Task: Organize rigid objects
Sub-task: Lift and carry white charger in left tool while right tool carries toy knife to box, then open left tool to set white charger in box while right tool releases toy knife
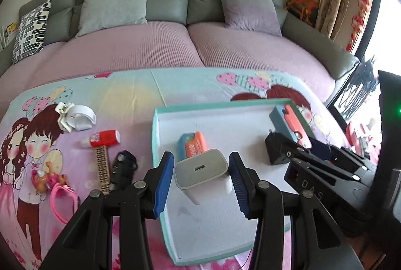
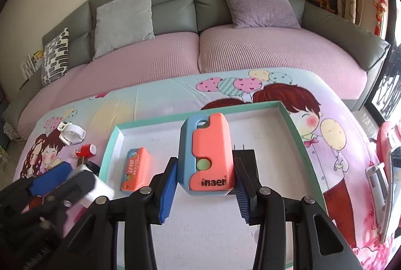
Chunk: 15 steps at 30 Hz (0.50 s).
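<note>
Hovering over the teal-rimmed tray (image 1: 160,169), the left gripper (image 1: 201,178) has its jaws clamped on a white USB charger (image 1: 203,173), while the right gripper (image 2: 205,186) grips an orange-and-blue box (image 2: 208,157); another orange box (image 2: 135,168) lies inside the tray.

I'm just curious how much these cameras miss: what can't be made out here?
- Black plug adapter: right view, mostly behind the held orange-and-blue plastic case.
- White charger block: right view, blurred at the left gripper.
- Teal-rimmed tray: left view, near edge behind gripper arms.
</note>
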Each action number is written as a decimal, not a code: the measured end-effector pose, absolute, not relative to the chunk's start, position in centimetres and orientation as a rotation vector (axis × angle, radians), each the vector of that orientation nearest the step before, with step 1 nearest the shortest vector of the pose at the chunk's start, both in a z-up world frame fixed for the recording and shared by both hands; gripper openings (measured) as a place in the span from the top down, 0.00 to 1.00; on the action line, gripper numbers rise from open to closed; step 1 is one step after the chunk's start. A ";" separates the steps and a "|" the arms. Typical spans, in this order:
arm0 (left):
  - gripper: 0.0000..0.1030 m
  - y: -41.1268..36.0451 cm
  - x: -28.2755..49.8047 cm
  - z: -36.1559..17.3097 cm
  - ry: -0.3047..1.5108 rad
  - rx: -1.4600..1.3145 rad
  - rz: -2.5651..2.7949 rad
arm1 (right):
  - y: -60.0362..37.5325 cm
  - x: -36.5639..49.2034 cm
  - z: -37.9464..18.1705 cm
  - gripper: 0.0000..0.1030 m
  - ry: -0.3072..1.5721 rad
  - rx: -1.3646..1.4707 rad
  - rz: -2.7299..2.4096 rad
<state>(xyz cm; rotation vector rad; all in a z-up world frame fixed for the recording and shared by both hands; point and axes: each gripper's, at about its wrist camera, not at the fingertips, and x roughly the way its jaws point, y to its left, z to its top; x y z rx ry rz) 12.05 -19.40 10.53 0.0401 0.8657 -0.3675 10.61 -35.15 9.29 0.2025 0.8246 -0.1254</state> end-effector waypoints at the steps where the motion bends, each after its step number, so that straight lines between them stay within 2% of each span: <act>1: 0.54 -19.7 12.2 10.0 0.882 0.045 -0.365 | -35.2 10.7 9.1 0.56 0.832 0.203 -0.122; 9: 0.54 -19.9 13.4 6.7 0.973 0.043 -0.323 | -34.7 11.7 6.6 0.56 0.906 0.183 -0.107; 15: 0.54 -20.1 13.8 6.3 0.955 0.024 -0.312 | -34.8 12.0 6.1 0.56 0.916 0.185 -0.106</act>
